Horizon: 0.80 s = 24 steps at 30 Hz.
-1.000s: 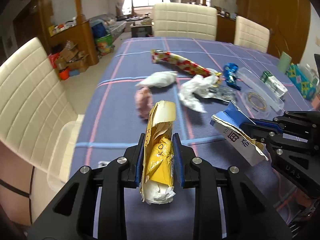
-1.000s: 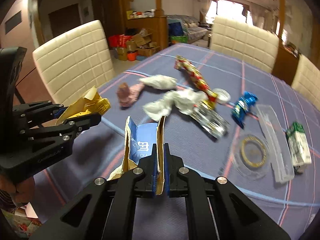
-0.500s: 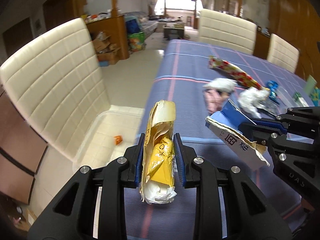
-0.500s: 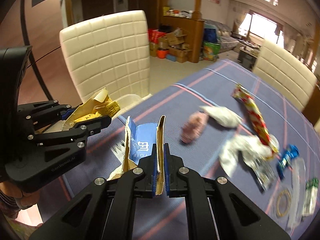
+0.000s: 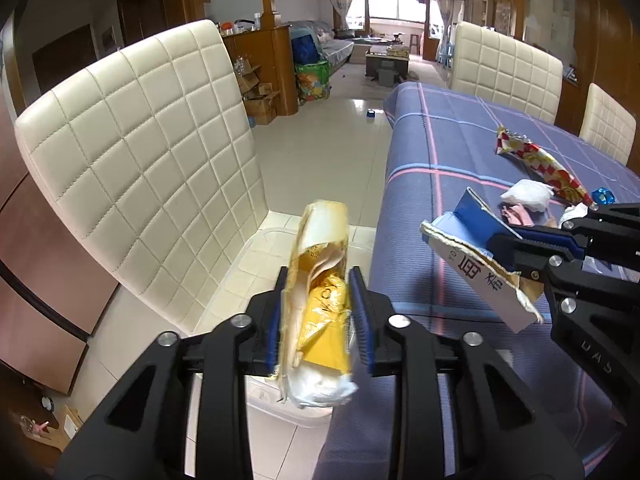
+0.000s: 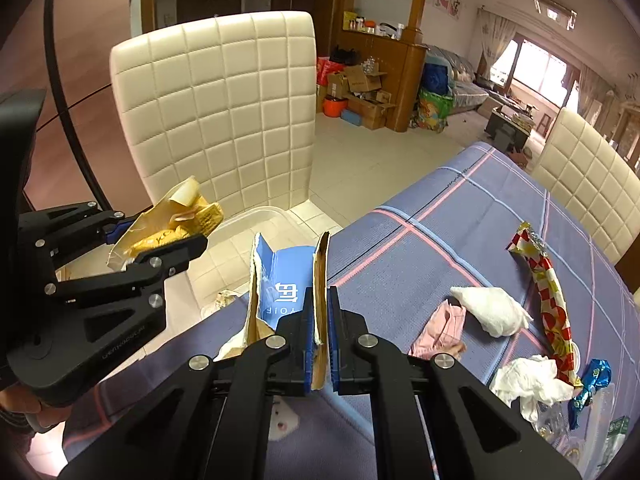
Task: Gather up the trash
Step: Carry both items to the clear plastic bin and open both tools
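My left gripper (image 5: 318,276) hangs off the table's left edge, over a clear plastic bin (image 5: 256,256) on the floor. Its jaws are opening. A crumpled yellow wrapper (image 5: 324,308) is still between them, blurred, and looks loose from the right pad. Just to the right, my right gripper (image 6: 320,300) is shut on a torn blue carton piece (image 6: 284,276) above the table edge. On the cloth lie a red-and-white wrapper (image 6: 548,292), a white tissue (image 6: 492,312), a pink wad (image 6: 444,328), crumpled white paper (image 6: 528,384) and blue foil (image 6: 592,384).
A cream quilted chair (image 5: 140,160) stands close behind the bin. The table (image 5: 432,152) wears a blue plaid cloth, with two more cream chairs (image 5: 508,72) at its far side. Tiled floor runs past boxes and bags along a wooden cabinet (image 6: 384,68).
Both grippers have swung left, from over the littered table to its edge above the bin by the chair. The left jaws have widened around the yellow wrapper; the right still pinches the blue carton.
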Motion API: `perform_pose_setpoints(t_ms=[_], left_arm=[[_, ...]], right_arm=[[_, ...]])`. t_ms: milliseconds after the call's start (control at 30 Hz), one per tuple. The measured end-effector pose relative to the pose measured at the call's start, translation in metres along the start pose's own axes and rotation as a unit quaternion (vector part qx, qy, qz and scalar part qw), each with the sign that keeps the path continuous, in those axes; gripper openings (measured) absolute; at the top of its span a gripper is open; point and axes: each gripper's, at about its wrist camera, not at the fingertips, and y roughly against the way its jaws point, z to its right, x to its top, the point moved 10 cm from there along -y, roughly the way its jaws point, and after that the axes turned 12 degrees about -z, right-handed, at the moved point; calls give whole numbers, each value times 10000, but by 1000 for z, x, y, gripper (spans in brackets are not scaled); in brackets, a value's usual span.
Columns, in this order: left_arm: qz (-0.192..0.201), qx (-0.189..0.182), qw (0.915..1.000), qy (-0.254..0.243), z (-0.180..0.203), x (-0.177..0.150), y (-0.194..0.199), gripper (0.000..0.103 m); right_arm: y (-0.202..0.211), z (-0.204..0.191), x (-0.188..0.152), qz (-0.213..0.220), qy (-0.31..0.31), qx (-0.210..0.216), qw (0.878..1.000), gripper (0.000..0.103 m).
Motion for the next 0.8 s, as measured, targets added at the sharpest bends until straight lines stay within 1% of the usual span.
perform_pose_setpoints(t_ms=[33,67,133,200,333,400,467,700,800], left_arm=[[17,10,10000,15,-2,1,-1,62],[75,21,10000,42,-3,2,-1,78],[208,47,9998,47,-5,5,0,79],[229,82,9997,22,-7,7,-1,82],[253,148,9996,41,-13,7,-1,84],[291,239,9993,42,-19,6,1,88],[323,303,9990,34,-23,5,3,89],[404,540,9977,97,-44,4,8,93],[383,585,9974,184,-54,3,7,94]], right_arm=[[-2,1,2,-12,-15,-4,10000,6],[-3,1,4,-19,-25,-5,10000,6],[-5,2,7,-31,-37,-12,10000,6],[-10,1,9,-67,-41,-20,10000,6],[-21,-4,14,-154,-8,14,9999,6],[-26,-7,17,-182,13,47,9998,6],[-32,-13,20,-215,63,99,9997,6],[-41,-32,34,-156,260,204,9993,7],[-43,-36,40,-120,347,128,9992,7]])
